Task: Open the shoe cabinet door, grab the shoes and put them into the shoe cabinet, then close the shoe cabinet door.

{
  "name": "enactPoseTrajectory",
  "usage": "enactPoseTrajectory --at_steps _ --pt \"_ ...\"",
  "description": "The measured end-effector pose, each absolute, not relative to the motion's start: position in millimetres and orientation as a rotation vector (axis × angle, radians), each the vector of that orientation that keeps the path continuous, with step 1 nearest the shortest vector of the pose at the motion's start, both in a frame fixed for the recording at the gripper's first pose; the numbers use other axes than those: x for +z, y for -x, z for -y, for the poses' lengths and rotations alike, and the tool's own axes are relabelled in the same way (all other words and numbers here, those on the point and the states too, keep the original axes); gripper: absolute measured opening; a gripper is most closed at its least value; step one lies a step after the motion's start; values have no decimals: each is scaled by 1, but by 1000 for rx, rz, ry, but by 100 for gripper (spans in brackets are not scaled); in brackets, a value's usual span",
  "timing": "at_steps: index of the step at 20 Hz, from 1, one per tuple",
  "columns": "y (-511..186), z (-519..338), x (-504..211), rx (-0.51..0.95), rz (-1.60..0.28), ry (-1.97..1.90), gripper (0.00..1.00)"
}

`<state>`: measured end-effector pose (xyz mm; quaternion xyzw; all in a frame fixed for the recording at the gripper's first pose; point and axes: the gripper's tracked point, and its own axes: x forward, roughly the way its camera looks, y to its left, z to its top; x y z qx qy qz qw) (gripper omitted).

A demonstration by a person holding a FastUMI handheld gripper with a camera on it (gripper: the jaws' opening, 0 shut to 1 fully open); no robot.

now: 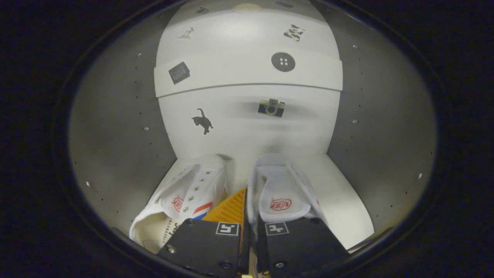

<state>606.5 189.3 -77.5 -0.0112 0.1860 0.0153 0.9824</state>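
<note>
black cat sticker [202, 121], camera sticker [271, 107], button sticker [283, 61] above.

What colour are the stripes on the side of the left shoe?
Red and blue, on the white left shoe, seen in the gripper view.

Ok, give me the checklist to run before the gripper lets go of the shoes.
1. Shoes inside cabinet: ok, left shoe and right shoe sit between the grey side walls.
2. Resting on shelf floor: cannot tell, soles hidden.
3. Gripper grip: ok, its narrow gap pinches the shoes' inner walls.
4. Shoes upright: not ok, left one leans outward.
5. Room to back panel: ok, toes stop short.
</note>
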Motion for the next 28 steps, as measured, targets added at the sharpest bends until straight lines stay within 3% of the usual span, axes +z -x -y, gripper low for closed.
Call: enactPoseTrajectory --at_steps 8,17,28 --pt "-596 -187 -81 8 -431 16 16" --pt "-516 -190 -61 45 -326 21 77" --pt "-382 -199 -43 59 -214 50 80"
